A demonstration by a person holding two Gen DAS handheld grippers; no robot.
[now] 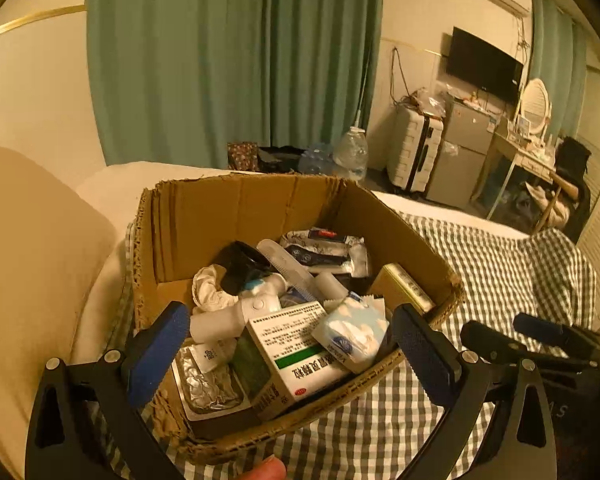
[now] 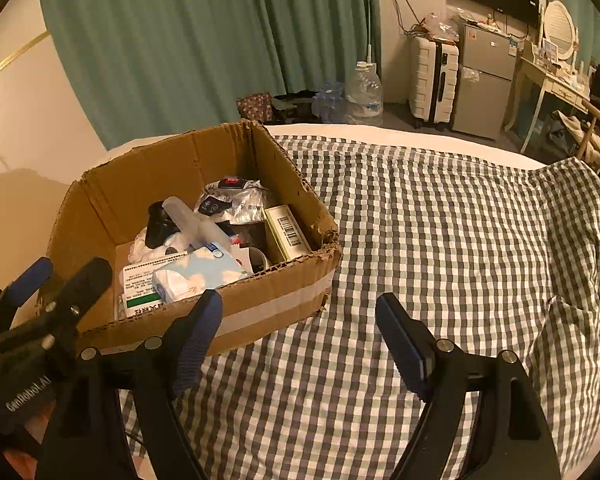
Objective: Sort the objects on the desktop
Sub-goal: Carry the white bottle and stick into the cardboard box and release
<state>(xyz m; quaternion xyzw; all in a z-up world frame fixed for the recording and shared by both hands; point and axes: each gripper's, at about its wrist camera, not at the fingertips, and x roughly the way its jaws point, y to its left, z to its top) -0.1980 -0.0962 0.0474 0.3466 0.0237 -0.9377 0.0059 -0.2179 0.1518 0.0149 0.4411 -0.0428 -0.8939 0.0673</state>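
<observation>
Brown cardboard box (image 2: 260, 300) on green-checked cloth (image 2: 440, 220)

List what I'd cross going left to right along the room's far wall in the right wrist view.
Green curtain → large water jug → white suitcase → grey mini fridge → dressing table with its oval mirror.

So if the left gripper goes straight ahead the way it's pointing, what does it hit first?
Probably the white medicine box lying on top in the cardboard box; the left gripper, open, points right at it, though depth is hard to judge.
</observation>
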